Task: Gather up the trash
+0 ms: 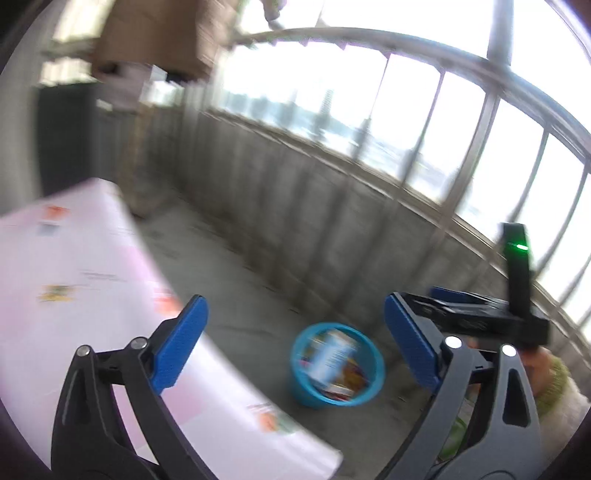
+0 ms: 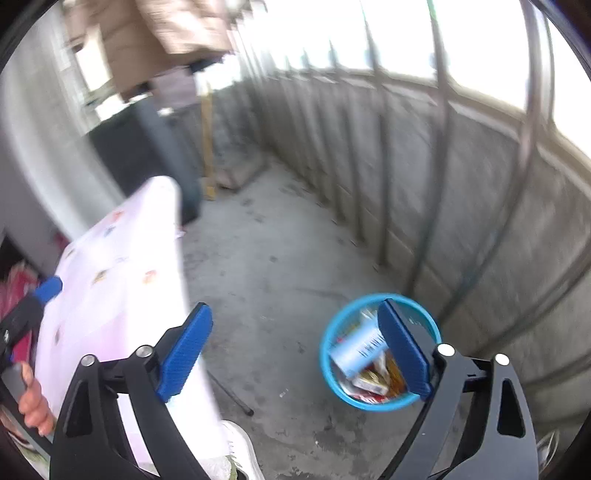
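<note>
Trash: a pale blue-and-white carton (image 2: 360,349) lies tilted in the bin on top of red and yellow wrappers (image 2: 373,384); the pictures are blurred, so the print on them cannot be read.
Bin: a small round blue tub (image 2: 327,363) stands on the bare concrete floor (image 2: 273,258), just beside the grey wall and apart from the table.
Right claw (image 2: 295,345): blue fingers (image 2: 184,350) spread wide apart, nothing between them; it hangs above the floor, and its far finger overlaps the bin in the right wrist view.
Left claw (image 1: 295,339): fingers likewise wide apart and empty, the bin (image 1: 375,369) showing low between them on the floor.
Hands: fingers of one hand (image 2: 33,398) wrap a handle at the left edge of the right wrist view; a green sleeve (image 1: 554,384) shows behind the other claw.
Table: covered with a pale pink printed cloth (image 1: 74,266), left of both claws.
Shoe: a white one (image 2: 242,448) on the floor by the table's corner.
Surroundings: grey ribbed wall (image 1: 314,221) with bright windows (image 1: 424,122) above; brown cartons (image 2: 166,33) stacked at the far end.
</note>
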A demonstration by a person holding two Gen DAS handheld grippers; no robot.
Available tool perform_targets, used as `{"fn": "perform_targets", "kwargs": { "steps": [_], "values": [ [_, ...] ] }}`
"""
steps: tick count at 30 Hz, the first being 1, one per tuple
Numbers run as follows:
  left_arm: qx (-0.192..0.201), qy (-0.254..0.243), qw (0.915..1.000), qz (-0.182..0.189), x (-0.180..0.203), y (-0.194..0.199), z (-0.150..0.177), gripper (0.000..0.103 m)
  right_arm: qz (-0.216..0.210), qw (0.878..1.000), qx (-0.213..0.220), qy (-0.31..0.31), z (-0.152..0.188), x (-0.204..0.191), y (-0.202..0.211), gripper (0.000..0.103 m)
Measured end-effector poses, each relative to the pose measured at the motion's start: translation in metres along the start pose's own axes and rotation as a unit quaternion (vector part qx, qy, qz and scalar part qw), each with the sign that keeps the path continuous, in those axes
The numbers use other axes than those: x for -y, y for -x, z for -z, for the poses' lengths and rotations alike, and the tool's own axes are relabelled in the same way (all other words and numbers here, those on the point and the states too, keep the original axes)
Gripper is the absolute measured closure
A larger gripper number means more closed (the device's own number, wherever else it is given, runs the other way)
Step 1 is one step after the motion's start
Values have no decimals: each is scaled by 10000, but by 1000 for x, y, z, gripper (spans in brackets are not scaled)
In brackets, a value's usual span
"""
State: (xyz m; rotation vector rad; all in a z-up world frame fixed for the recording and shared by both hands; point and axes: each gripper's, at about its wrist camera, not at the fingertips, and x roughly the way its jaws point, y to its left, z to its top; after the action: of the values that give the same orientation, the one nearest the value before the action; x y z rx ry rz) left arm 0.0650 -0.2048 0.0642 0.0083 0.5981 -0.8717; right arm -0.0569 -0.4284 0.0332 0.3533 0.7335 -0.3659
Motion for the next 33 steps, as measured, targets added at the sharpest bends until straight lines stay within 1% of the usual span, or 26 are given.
{"fn": "perform_targets", "kwargs": {
  "steps": [1, 3, 4, 6, 8, 11, 13, 15, 17, 19, 20, 21, 22, 26, 27, 29, 31, 33],
  "values": [
    [102, 6, 9997, -229, -4, 13, 1, 9, -41, 9999, 56, 127, -2, -14, 6, 10],
    [248, -22, 9957, -896, -14, 43, 6, 9, -169, 9986, 249, 433, -1, -47, 23, 7],
    [250, -35, 9918, -1253, -17, 54, 10, 9, -235, 9978, 329, 534, -1, -60, 29, 7],
    [216, -118, 9848, -1721, -25, 70, 17, 9, -343, 9949, 504, 802, 5, -88, 41, 7],
    [68, -265, 9761, -2156, -32, 85, 30, 9, -432, 9913, 618, 1080, 13, -115, 50, 7],
    [-130, -210, 9673, -2525, -47, 104, 43, 9, -525, 9866, 668, 1391, 24, -150, 58, 7],
    [-152, -163, 9614, -2743, -57, 118, 48, 9, -674, 9835, 612, 1562, 34, -171, 60, 7],
    [-146, 16, 9544, -2981, -69, 127, 52, 9, -788, 9818, 575, 1632, 40, -187, 61, 7],
    [-137, 244, 9501, -3107, -74, 135, 54, 9, -775, 9804, 598, 1711, 49, -200, 65, 7],
    [11, 499, 9484, -3131, -77, 143, 59, 9, -706, 9775, 662, 1876, 56, -210, 68, 7],
    [49, 672, 9467, -3150, -78, 145, 61, 9, -680, 9766, 671, 1929, 59, -213, 70, 7],
    [62, 800, 9467, -3119, -78, 148, 66, 9, -637, 9754, 666, 2002, 62, -217, 71, 7],
    [60, 954, 9476, -3047, -79, 148, 68, 9, -596, 9748, 668, 2045, 65, -219, 72, 7],
    [-150, 1591, 9413, -2974, -82, 144, 86, 9, -419, 9749, 816, 2030, 80, -218, 77, 6],
    [-232, 1735, 9397, -2938, -82, 142, 93, 9, -363, 9758, 757, 2021, 84, -217, 76, 6],
    [-412, 1849, 9363, -2957, -80, 134, 104, 9, -135, 9775, 463, 2055, 91, -214, 69, 6],
    [-658, 1812, 9352, -2970, -78, 125, 111, 9, 2, 9783, 261, 2055, 94, -208, 61, 6],
    [-837, 1715, 9341, -3016, -78, 119, 114, 9, 291, 9780, 31, 2067, 97, -202, 54, 6]
  ]
}}
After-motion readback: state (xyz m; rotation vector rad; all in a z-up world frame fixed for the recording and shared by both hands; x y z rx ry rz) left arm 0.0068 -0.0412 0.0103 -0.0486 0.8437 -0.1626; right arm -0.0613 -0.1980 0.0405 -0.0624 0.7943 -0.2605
